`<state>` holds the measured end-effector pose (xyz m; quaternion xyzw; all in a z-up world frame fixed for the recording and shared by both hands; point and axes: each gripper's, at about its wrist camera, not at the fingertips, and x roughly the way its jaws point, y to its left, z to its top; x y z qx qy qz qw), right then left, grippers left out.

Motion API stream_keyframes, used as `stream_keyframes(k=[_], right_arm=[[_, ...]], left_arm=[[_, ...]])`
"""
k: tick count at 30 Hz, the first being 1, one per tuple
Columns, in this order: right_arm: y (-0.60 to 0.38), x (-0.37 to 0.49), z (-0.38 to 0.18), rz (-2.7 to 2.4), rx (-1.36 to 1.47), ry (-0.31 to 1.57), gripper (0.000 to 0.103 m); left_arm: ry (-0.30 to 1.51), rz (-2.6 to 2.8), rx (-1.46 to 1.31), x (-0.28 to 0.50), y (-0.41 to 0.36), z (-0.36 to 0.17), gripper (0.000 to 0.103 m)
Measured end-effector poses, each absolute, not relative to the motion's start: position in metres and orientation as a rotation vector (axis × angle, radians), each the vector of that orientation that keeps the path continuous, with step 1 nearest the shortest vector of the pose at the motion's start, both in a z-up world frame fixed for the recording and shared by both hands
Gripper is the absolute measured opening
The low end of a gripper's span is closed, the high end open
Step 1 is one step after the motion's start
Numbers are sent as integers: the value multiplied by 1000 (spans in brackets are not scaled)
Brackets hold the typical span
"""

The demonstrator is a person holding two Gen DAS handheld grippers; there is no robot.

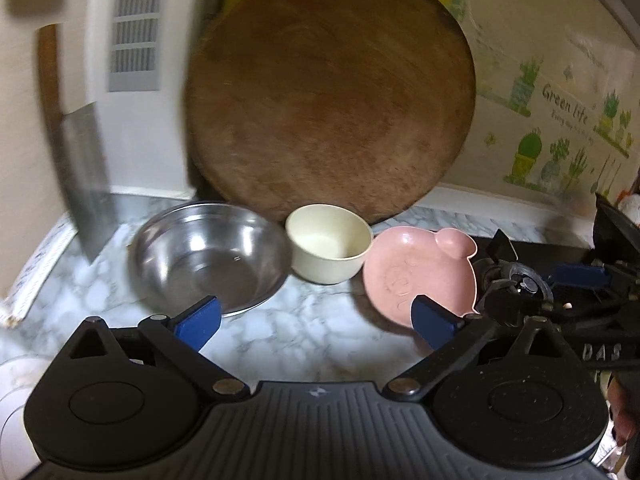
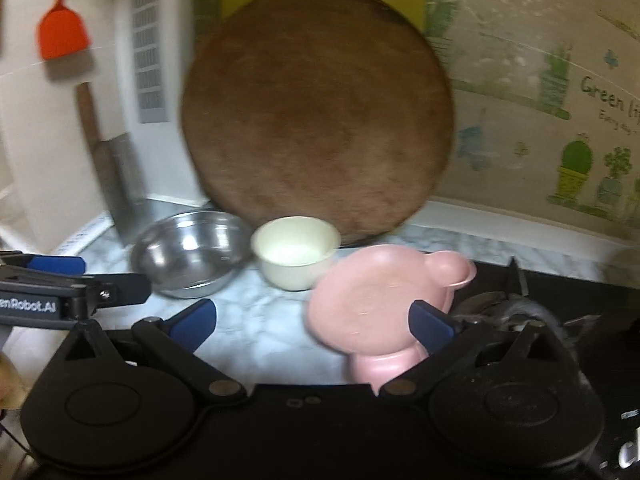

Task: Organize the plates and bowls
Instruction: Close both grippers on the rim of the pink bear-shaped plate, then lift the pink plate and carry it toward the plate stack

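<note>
Left wrist view gives you three dishes mid-frame on the marble counter (image 1: 304,320): one steel bowl (image 1: 208,256), one cream bowl (image 1: 330,248), one pink bear-eared plate (image 1: 420,276), all empty. Your left gripper (image 1: 316,316) and right gripper (image 2: 312,320) gape apart, holding nothing.

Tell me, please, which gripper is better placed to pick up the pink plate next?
The right gripper: its open jaws have the pink plate at their right side. The left gripper faces the steel bowl instead.
</note>
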<state>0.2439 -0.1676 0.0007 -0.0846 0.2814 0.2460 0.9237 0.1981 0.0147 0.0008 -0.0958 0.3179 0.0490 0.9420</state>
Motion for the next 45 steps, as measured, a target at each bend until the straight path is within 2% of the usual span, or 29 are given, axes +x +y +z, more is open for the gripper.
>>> stream_keyframes(k=[19, 28, 30, 33, 38, 43, 45], right_arm=[[-196, 403, -40, 322, -119, 869, 100], [-194, 439, -68, 308, -100, 985, 90], [-195, 444, -71, 307, -98, 995, 85], [-197, 451, -77, 305, -82, 1009, 79], [-198, 455, -83, 314, -87, 1024, 74], [-195, 458, -87, 316, -89, 1037, 66], [-195, 459, -89, 315, -83, 1042, 60]], left_arm=[[855, 111, -207, 338, -39, -61, 102], [933, 130, -228, 363, -40, -90, 101], [934, 137, -227, 365, -41, -93, 100], [947, 131, -239, 368, -41, -97, 91], [977, 125, -281, 374, -38, -104, 63], [993, 126, -277, 378, -39, -111, 50], [992, 118, -289, 380, -38, -111, 41]])
